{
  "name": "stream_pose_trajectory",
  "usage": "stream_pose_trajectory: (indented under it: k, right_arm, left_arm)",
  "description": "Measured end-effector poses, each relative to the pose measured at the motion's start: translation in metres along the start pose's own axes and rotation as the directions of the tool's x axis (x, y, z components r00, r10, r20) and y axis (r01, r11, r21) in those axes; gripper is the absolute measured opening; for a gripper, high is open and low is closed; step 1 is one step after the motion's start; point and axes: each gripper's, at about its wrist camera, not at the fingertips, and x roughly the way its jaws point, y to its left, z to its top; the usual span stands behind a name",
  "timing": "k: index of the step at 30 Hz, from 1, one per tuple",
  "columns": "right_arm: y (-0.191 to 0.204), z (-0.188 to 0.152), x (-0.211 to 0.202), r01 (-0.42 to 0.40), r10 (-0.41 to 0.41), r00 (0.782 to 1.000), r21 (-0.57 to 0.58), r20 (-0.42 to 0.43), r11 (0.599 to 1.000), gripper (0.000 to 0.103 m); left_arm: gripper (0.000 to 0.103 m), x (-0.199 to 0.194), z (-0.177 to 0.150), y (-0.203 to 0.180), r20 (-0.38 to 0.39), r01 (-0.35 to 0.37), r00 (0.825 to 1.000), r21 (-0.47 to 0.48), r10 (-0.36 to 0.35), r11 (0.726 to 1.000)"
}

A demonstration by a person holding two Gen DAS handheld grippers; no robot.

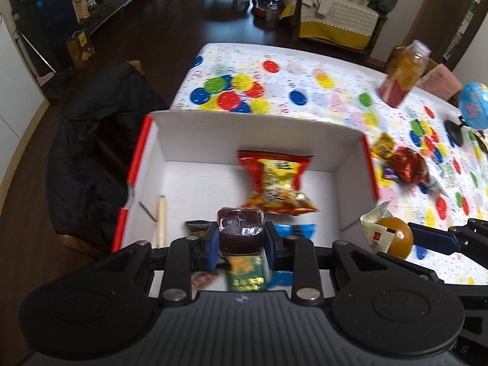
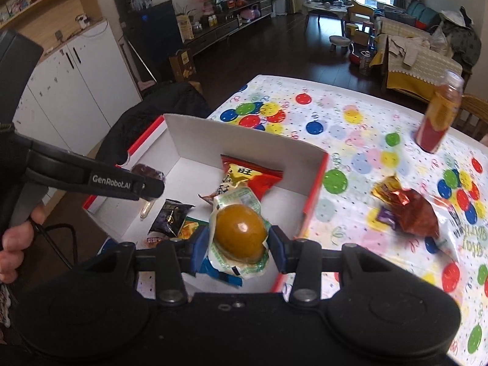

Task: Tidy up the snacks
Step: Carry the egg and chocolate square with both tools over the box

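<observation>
Two snacks are in my grip, one on each side. My left fingers (image 1: pixel 241 239) are clenched on a dark brown wrapped cake (image 1: pixel 240 231), its clear wrapper shining between the blue pads, and it hangs above the near part of the white box (image 1: pixel 244 128). My right fingers (image 2: pixel 236 244) are clamped around a brown braised egg (image 2: pixel 239 236) in its crinkled green-printed wrapper, over the near right part of the same box, close to its red-edged right wall.

Down on the box floor lie a red and yellow snack bag (image 1: pixel 274 180) toward the back wall, a black packet (image 2: pixel 170 216) nearer me, a green packet (image 1: pixel 245 274) and a blue packet (image 1: pixel 294 231) partly hidden under my fingers, and a pale stick (image 1: pixel 161 222) by the left wall.

From the right wrist view the left gripper's black body crosses above the left side of the box, with my hand (image 2: pixel 15 244) wrapped on its handle at the picture's edge.

Outside the box, to its right on the desk (image 1: pixel 305 70) with its balloon-print cloth, sits a small heap of loose snacks: a shiny reddish-brown bag (image 2: pixel 418 210) with a yellow packet (image 2: pixel 385 187) and a purple packet (image 2: pixel 385 216) touching it. Farther back near the right edge stands a bottle (image 2: pixel 439 116) with an orange and red label. A small globe (image 1: pixel 474 105) shows at the far right of the left wrist view. A black jacket (image 1: pixel 91 140) is draped over a chair left of the box.
</observation>
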Motion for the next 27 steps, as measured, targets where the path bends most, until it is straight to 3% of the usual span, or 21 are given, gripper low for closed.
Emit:
stream_pose_trajectory:
  k: [14, 27]
  right_arm:
    - [0.016, 0.018, 0.076, 0.044, -0.047, 0.992, -0.030, -0.114, 0.999, 0.042]
    - [0.016, 0.015, 0.114, 0.048, -0.052, 0.979, -0.027, -0.197, 0.998, 0.043]
  left_arm:
    - [0.029, 0.058, 0.034, 0.025, -0.089, -0.026, 0.996, 0.019, 0.028, 0.999]
    - [0.029, 0.105, 0.049, 0.022, -0.217, -0.002, 0.976, 0.030, 0.009, 1.000]
